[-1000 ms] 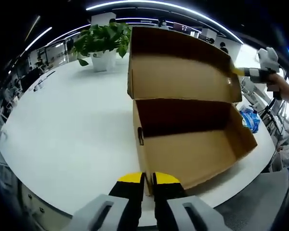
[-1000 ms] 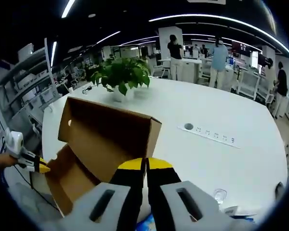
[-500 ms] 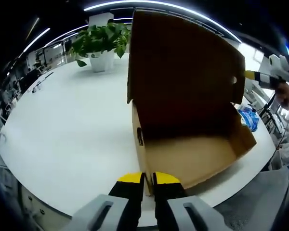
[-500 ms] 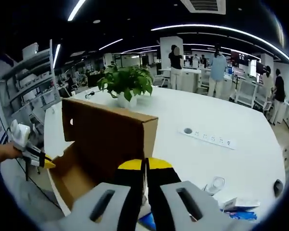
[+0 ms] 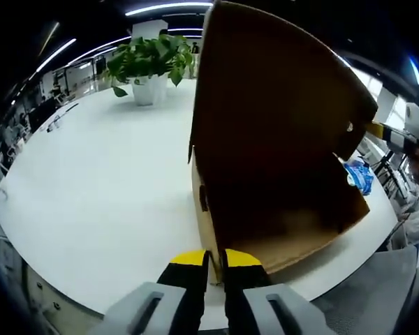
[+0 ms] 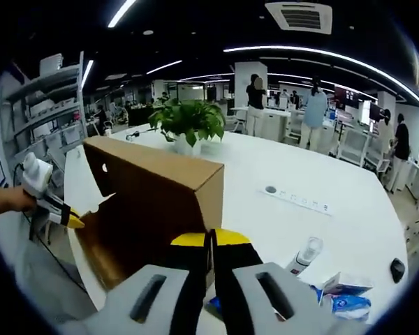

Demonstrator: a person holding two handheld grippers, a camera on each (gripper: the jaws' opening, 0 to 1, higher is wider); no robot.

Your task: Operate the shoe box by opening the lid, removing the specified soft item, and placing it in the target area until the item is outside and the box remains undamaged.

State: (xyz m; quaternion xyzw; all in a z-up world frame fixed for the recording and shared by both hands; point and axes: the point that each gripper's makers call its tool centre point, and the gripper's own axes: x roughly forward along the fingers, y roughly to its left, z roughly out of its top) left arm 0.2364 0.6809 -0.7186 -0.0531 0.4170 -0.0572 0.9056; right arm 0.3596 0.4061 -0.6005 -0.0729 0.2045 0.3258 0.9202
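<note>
The shoe box (image 5: 265,209) sits on the near edge of the white table (image 5: 91,181), its lid (image 5: 279,105) tipped half over it. The left hand-held gripper (image 5: 215,259) pinches the near box wall. The right hand-held gripper (image 6: 211,241) has its jaws together on the lid edge, so move the lid slowly and hold the box steady so the cardboard does not bend.

The lid (image 5: 279,118) leans low over the shoe box (image 5: 265,237), blocking entry from above

Open-plan office: strip lights (image 6: 321,54), desks (image 6: 279,125), potted plant (image 6: 188,122).
</note>
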